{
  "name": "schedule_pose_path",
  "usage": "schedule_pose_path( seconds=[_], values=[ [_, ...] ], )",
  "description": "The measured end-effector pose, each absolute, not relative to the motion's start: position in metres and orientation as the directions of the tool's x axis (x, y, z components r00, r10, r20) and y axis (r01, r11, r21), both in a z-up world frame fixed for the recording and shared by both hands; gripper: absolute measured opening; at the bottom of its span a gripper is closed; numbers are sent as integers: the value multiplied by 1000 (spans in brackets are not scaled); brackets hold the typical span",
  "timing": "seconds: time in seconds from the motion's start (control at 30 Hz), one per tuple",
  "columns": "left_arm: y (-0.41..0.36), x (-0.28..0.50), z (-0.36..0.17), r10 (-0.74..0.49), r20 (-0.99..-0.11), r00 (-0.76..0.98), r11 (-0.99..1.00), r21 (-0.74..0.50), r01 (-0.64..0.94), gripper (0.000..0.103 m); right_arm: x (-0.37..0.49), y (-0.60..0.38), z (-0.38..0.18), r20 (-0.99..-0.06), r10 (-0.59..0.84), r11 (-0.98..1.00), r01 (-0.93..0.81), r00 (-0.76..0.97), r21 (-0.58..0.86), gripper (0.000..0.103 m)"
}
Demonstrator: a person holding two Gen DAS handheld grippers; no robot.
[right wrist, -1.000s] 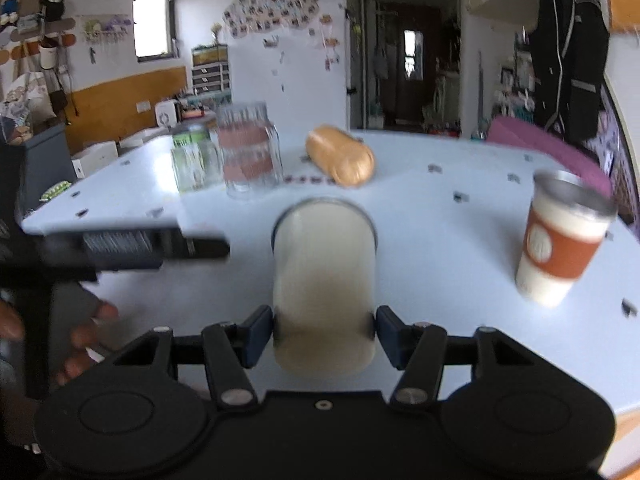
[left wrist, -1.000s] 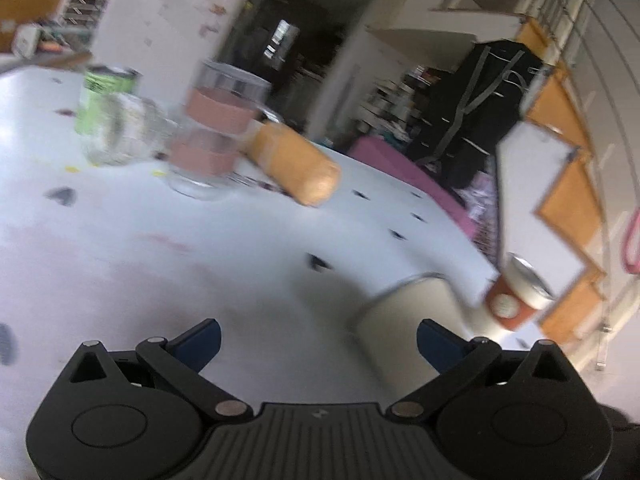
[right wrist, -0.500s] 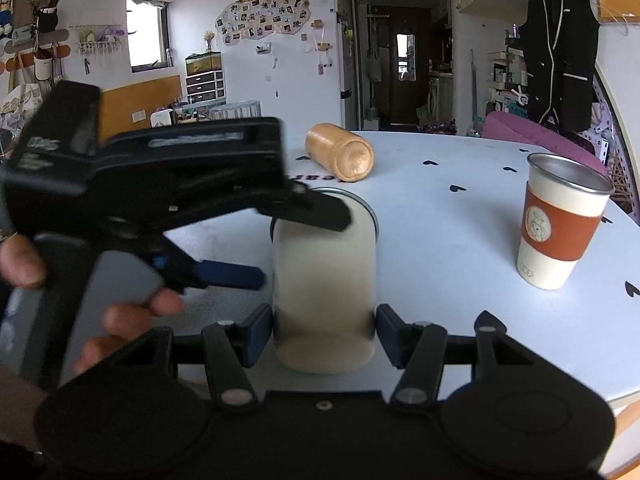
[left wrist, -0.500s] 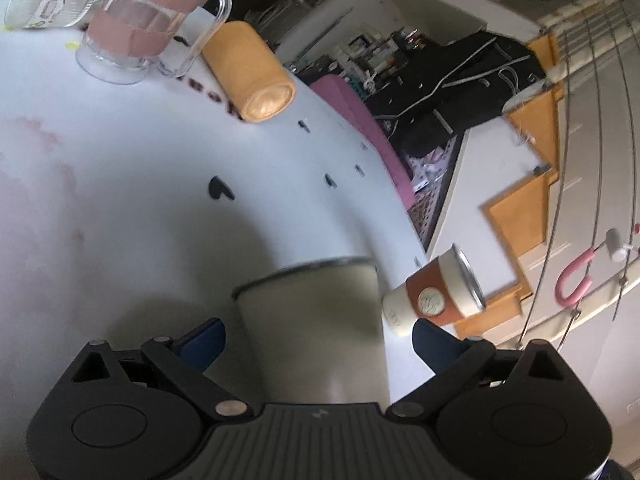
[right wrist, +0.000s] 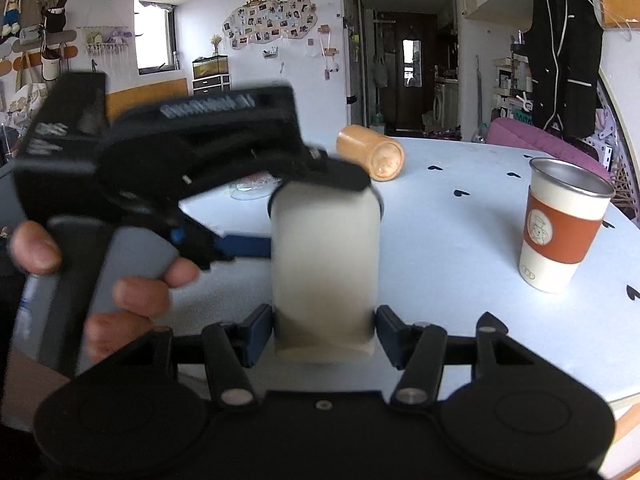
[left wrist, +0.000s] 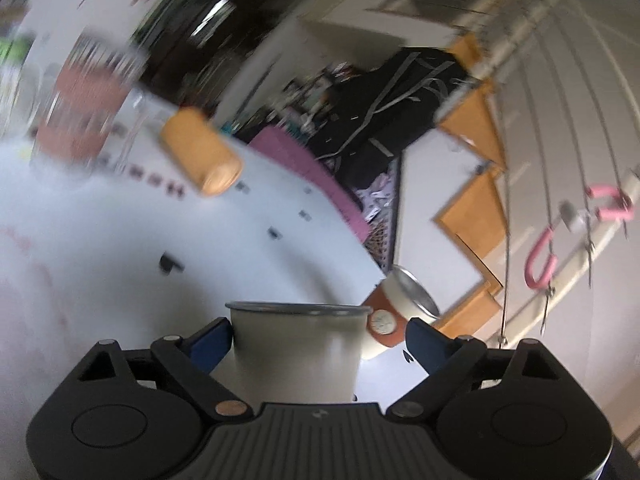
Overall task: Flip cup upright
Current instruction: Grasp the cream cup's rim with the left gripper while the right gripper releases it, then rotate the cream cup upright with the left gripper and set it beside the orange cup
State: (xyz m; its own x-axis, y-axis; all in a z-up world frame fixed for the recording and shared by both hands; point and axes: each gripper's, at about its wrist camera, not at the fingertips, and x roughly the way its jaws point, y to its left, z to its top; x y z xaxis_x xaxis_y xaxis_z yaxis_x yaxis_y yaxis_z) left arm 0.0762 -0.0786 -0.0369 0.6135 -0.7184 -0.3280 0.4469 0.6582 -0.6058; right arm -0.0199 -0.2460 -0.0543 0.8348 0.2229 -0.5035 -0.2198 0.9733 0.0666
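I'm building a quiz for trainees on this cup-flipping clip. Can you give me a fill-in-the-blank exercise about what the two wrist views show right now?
1. The right gripper is shut on the ______-coloured cup.
2. The left gripper has its jaws ______ around that cup.
3. The paper cup with the orange sleeve stands ______ on the table.
4. The tan wooden cup behind lies on its ______.

Missing words: cream; open; upright; side
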Motion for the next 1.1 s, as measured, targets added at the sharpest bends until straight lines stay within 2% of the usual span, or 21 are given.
schedule_pose_path(
  seconds=[0.13,0.33,0.5,0.63,0.77,0.9,1.1],
  values=[
    [-88,56,-26,-712,-329,621,688,-507,520,93,-18,-246,-58,-491,224,974,-215,842,76,58],
    [-107,44,-29,-656,-407,636,755,-363,546,93,-15,-251,-66,-421,231,973,-202,877,113,58],
    [-107,50,-38,-643,-438,627,766,-367,528,90,-17,-244,-75,-357,201,980,-191,912,64,58],
    [-99,61,-46,-641,-453,620,766,-426,481,90,-20,-246,-75,-360,207,978,-196,910,66,57],
    [-88,86,-59,-658,-478,582,739,-557,379,90,-24,-246,-76,-363,206,978,-197,909,61,57],
    [-76,110,-75,-719,-449,530,655,-693,301,90,-26,-244,-75,-365,205,978,-204,908,41,58],
    [-78,120,-86,-752,-412,515,603,-746,282,93,-32,-241,-73,-373,207,976,-220,904,10,57]
  ],
)
